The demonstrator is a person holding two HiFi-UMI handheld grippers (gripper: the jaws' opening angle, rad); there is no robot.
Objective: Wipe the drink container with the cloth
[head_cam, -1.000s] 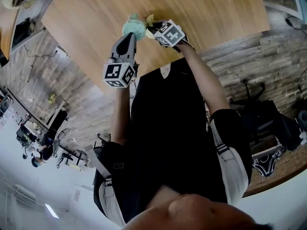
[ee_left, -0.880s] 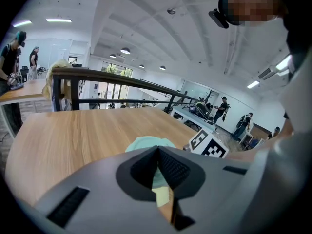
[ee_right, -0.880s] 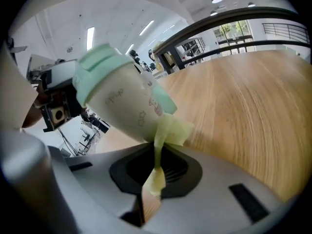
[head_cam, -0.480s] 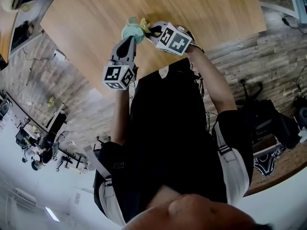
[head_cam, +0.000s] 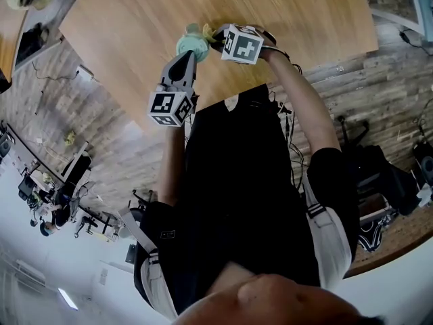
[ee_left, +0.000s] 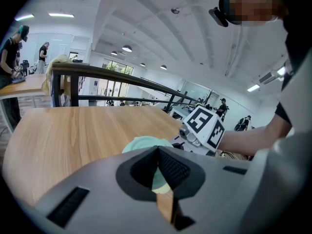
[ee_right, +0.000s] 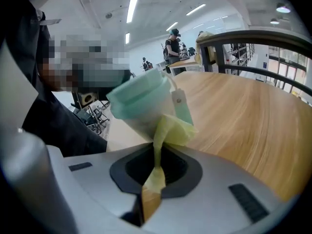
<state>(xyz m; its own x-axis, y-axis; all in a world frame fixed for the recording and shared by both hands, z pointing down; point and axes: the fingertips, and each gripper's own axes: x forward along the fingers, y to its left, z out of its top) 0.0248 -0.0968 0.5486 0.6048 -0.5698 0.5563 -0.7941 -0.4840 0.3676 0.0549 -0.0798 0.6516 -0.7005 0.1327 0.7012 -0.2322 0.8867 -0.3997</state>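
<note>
1. The left gripper (ee_left: 157, 152) has its jaws clenched together on the near edge of the mint-green cylindrical drink container (ee_left: 142, 143).
2. The container tilts above the light wooden table (head_cam: 128, 19), between the two grippers.
3. The right gripper (ee_right: 154, 156) has its jaws closed on a crumpled pale-yellow cloth (ee_right: 171, 129).
4. The cloth presses against the container's lower side, beside its mint strap (ee_right: 182, 107).

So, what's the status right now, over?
Left gripper shut on container, it seems. Right gripper shut on cloth, cloth against container. Nothing in the way.
</note>
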